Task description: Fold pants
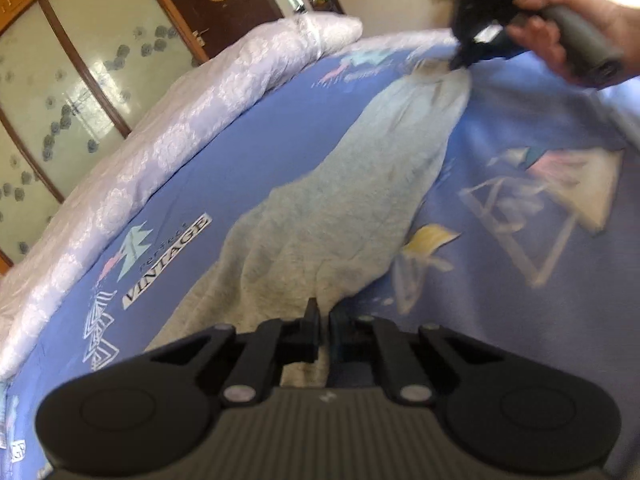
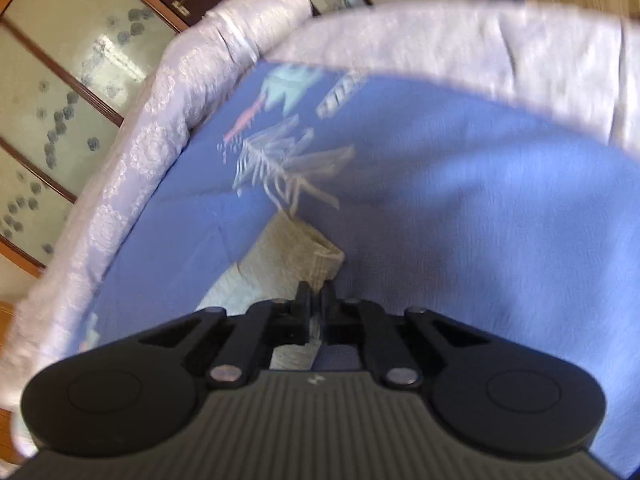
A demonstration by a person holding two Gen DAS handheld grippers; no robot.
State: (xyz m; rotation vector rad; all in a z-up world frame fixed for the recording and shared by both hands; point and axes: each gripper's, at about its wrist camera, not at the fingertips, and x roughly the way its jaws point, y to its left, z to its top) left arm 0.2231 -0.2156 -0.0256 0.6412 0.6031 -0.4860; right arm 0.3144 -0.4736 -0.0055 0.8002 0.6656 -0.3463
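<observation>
1. Pale grey knit fabric pants (image 1: 340, 200): lie flat on the blue printed bed sheet (image 1: 248, 152), running as a long strip from bottom centre of left wrist view to upper right. Wide end at bottom, narrow end at top.
2. Right wrist view: narrow ribbed cuff end of the pants (image 2: 296, 256) sits at centre, just above the finger tips.
3. Left gripper (image 1: 322, 312), black two-finger type: fingers clenched on the wide end of the pants at bottom centre; fabric pinched between the jaws.
4. Right gripper (image 2: 316, 292), same type: fingers clenched on the cuff end, fabric visible in the slit between the jaws. Also seen upper right in left wrist view (image 1: 460, 62), tip on the narrow end, held by a person's hand (image 1: 576, 28).
5. The 2 grippers: at opposite ends of the pants, well apart.
6. White patterned quilt (image 1: 180, 120): rolled along the sheet edge, left and top.
7. Wood-framed frosted glass panels w/ flower print (image 1: 80, 80): upper left, beyond the quilt.
8. Both views are blurred in parts.
</observation>
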